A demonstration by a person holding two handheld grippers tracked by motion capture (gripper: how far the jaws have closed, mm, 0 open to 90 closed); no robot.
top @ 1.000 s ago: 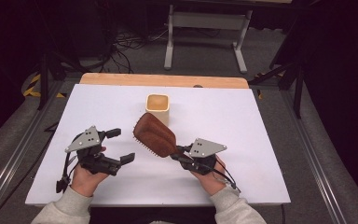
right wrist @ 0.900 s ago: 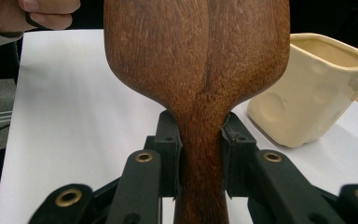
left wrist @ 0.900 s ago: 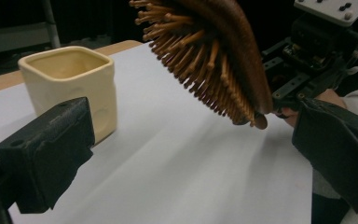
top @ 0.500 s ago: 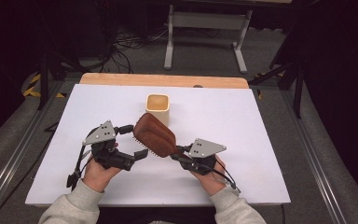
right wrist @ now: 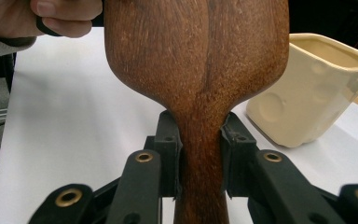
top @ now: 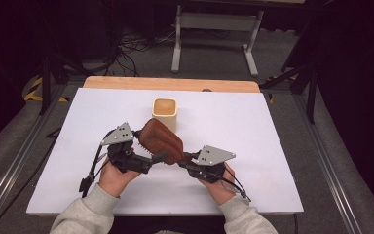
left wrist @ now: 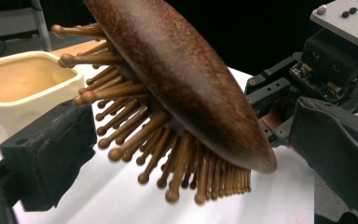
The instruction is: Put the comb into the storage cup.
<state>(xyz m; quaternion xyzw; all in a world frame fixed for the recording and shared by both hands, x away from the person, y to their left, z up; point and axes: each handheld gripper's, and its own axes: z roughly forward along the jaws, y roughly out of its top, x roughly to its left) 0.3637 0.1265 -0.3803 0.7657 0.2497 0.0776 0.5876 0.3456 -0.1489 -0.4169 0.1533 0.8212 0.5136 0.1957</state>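
The right gripper (top: 187, 161) clamped the handle of the wooden hairbrush (top: 161, 141), holding it tilted above the white table (top: 253, 146). The left gripper (top: 148, 146) had its jaws wide around the brush head, just closing a little, pads not pressing. Beyond stood a cream ceramic cup (top: 165, 110).

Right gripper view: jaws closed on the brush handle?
Yes: the right gripper has both black pads pressed against the two sides of the wooden hairbrush at its narrow handle, with the head rising above them.
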